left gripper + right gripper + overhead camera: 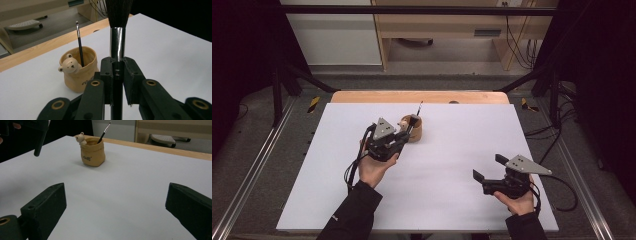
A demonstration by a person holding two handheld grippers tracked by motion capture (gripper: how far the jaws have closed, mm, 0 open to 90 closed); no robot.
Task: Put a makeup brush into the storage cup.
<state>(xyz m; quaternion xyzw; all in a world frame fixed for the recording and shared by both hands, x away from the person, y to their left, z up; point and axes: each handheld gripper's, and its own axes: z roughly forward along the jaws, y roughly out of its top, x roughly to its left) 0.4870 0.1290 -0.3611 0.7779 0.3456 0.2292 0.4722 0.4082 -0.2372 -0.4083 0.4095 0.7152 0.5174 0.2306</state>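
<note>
Step in hand: judged from the pictures, putting the large brush (pixel 117 42) into the bear pot (pixel 79 72), handle end down.
Left hand-held gripper (pixel 404 131): clenched on the large brush's black handle just below the silver ferrule; bristles point up in the left gripper view.
Right hand-held gripper (pixel 488 167): released, jaws wide apart with nothing between them, resting low over the surface (pixel 452 180) well apart from the pot.
Bear pot: stands upright toward the far side of the white surface, a thin brush (pixel 80 45) already leaning inside it.
Brush position: just beside the pot, its lower tip (pixel 38 151) above the surface and not yet over the opening.
Doing it well: centre the tip over the free part of the opening, away from the thin brush and the bear figure (pixel 68 66); lower straight, let go only once the handle rests inside.
Risk: a sideways nudge could tip the light pot.
</note>
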